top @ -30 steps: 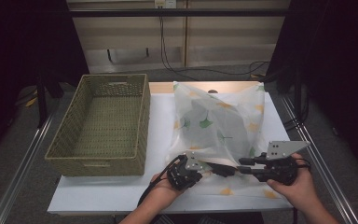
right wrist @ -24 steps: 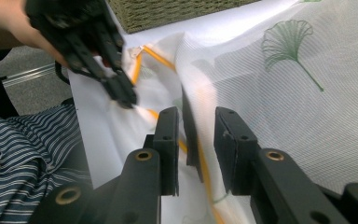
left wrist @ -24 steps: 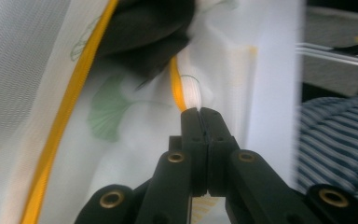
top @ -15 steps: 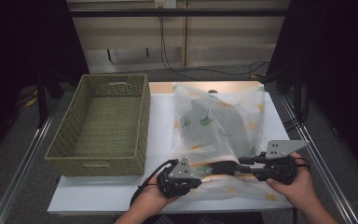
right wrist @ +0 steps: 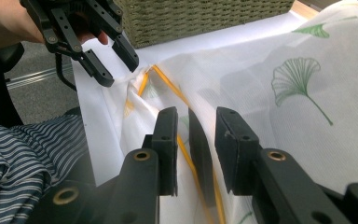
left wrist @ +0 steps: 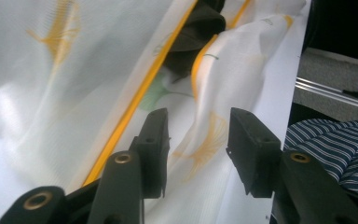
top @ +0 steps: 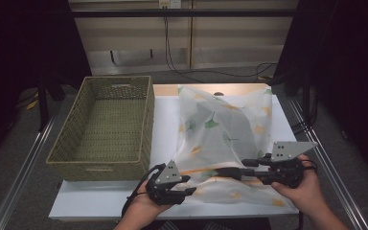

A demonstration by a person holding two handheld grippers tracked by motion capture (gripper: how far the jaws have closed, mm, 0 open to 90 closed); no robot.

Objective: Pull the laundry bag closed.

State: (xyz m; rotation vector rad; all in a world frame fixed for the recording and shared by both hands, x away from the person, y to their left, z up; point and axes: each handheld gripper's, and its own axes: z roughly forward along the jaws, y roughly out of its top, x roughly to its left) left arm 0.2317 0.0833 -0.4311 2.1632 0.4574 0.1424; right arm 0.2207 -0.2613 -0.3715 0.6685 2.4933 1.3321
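Bag [top: 220,129], the see-through white one with the leaf print, is lying on the right half of the table [top: 165,115], with its orange-edged mouth [left wrist: 135,100] pointing at 6 o'clock toward the person. I'm reading this as the step where the mouth is being worked open or shut. The left gripper [top: 187,184] is sitting at about 7 o'clock of the bag. Its jaws have just been opening and are standing fairly wide now, with bag cloth lying between them but not getting pinched. The right gripper [top: 230,171] is coming in at 5 o'clock, jaws about half apart and straddling the orange edge. A dark strip is sitting between them, but I can't tell if the pads are actually biting on it. Next move, I'm guessing, is the left one needing a fresh hold on the near lip, so it's going to have to line up on that orange edge and close on one layer only. Counting stuff: one bag, one dark lump [top: 242,127] inside it, one wicker basket [top: 96,165] at 9 o'clock of the bag, and two grippers.
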